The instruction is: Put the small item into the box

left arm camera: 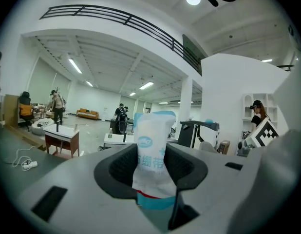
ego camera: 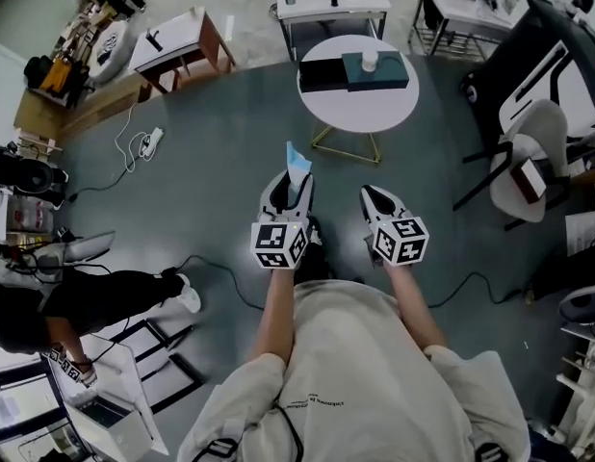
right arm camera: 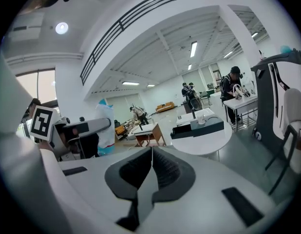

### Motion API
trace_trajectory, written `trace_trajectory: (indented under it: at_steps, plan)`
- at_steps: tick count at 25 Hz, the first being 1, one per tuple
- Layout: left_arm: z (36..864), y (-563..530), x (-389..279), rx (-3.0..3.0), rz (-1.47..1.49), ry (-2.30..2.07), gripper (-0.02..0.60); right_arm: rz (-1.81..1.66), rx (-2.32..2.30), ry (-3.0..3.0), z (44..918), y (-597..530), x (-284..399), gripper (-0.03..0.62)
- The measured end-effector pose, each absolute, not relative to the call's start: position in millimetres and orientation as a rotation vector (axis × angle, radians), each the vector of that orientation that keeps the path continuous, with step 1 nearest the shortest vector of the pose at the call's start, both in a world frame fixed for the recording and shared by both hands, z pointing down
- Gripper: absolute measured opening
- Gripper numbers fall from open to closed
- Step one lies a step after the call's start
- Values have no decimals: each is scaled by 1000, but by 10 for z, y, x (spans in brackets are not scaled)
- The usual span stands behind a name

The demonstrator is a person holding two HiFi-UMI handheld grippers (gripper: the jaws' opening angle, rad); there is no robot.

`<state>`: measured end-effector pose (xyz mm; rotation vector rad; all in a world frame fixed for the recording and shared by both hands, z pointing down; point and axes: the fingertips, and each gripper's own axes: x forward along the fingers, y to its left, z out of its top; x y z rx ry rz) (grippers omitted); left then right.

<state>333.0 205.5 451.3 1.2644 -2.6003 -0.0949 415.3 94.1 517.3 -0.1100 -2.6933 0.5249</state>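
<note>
Packet (left arm camera: pixel 153 135), white with blue ends and blue print, stands upright between the two jaws of the left tool (left arm camera: pixel 151 167), which press on its lower half from both sides; its upper end rises clear above them. In the head view the same packet (ego camera: pixel 297 162) juts forward out of the left tool (ego camera: pixel 290 195), held in the air above the grey floor (ego camera: pixel 211 191) and well apart from the round white desk (ego camera: pixel 360 114) ahead. The right gripper view shows the packet (right arm camera: pixel 104 126) from the side, just beyond the left tool (right arm camera: pixel 84 126).

Right tool (right arm camera: pixel 151 162): jaws drawn fully together, with nothing between them. In the head view the right tool (ego camera: pixel 382 200) hangs beside the left one at about the same height, and both marker cubes face the camera.

Box (ego camera: pixel 376 73): dark teal, on the far part of the round desk, with a flat black piece (ego camera: pixel 323 73) touching its left side and a small white cup (ego camera: pixel 370 61) on top. The right gripper view shows the box (right arm camera: pixel 204 127) on the desk (right arm camera: pixel 209 141), ahead and to the right of the jaws.

Surroundings: a person in dark clothes (ego camera: pixel 86 296) at the lower left, a white cable (ego camera: pixel 143 144) on the floor, and a white chair (ego camera: pixel 529 157) at the right.
</note>
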Motion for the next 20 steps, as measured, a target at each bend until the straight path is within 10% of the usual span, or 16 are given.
trace_trajectory:
  at_steps: [20]
  plan:
    - [4584, 1804, 919, 1484, -116, -2468, 176, 905, -130, -2635, 5295, 1049, 1965, 35]
